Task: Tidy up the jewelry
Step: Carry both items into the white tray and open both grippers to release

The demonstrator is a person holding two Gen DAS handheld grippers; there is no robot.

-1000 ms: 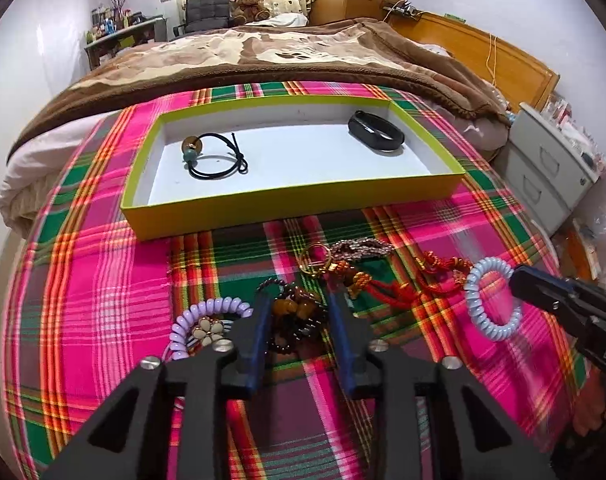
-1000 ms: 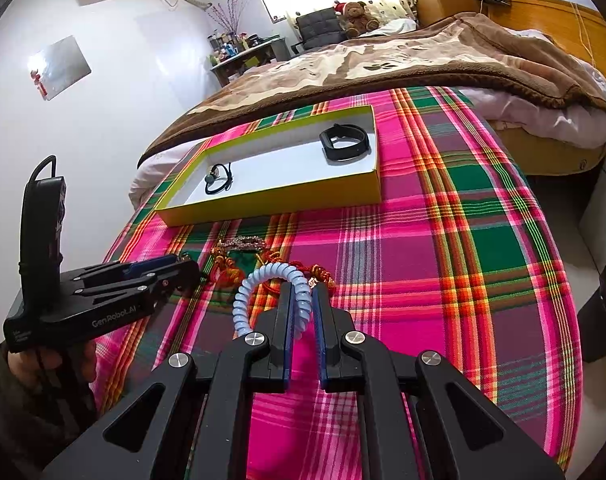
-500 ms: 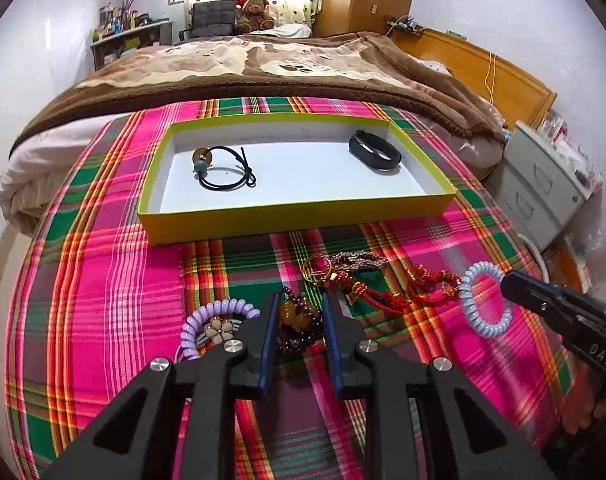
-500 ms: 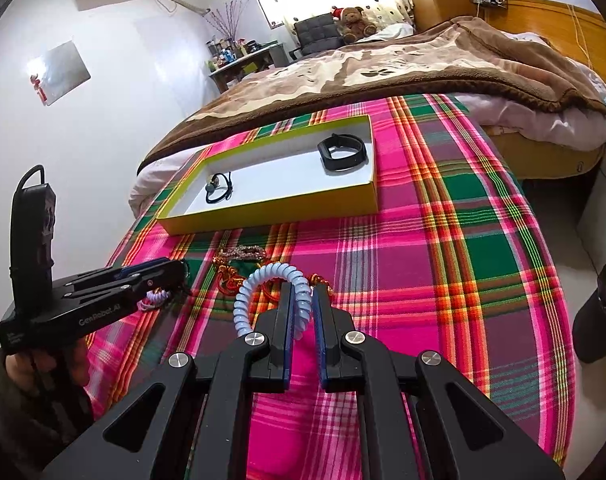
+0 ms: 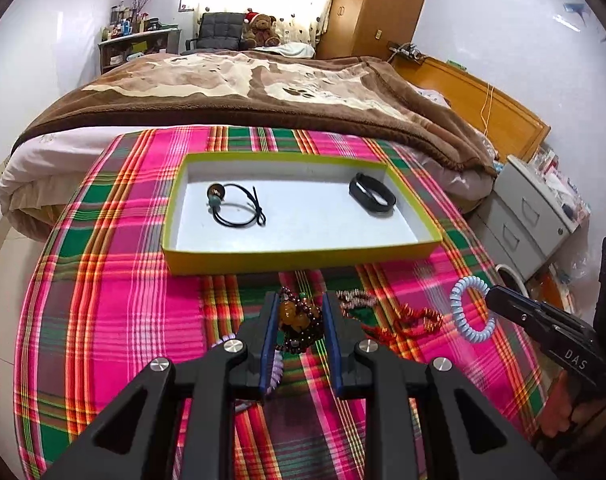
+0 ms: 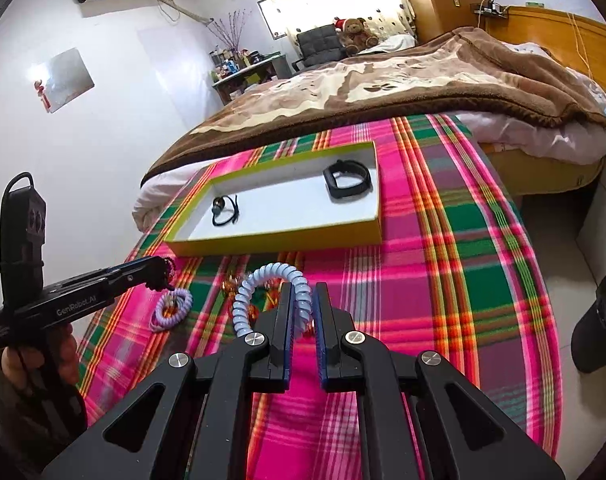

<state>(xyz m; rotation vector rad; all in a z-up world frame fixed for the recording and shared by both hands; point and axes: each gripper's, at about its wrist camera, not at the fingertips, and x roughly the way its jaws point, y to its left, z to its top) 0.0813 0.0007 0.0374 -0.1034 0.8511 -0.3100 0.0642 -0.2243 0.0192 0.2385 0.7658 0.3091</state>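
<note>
My left gripper (image 5: 299,306) is shut on a dark beaded bracelet with amber beads (image 5: 299,322) and holds it above the plaid cloth. My right gripper (image 6: 301,294) is shut on a pale blue coil bracelet (image 6: 259,280), also lifted; it also shows in the left wrist view (image 5: 469,314). A yellow-green box (image 5: 303,258) with a white floor lies ahead and holds a black cord bracelet (image 5: 237,204) and a black band (image 5: 372,197). A purple coil bracelet (image 6: 171,309), a rose chain (image 5: 355,299) and a red knotted cord (image 5: 417,318) lie on the cloth.
The pink and green plaid cloth (image 5: 103,280) covers the near end of the bed. A brown blanket (image 5: 243,84) lies behind the box. A grey drawer cabinet (image 5: 531,216) stands at the right of the bed.
My left gripper closed on the beaded bracelet and lifted it off the cloth toward the box. My right gripper, still holding the blue coil, rose a little.
</note>
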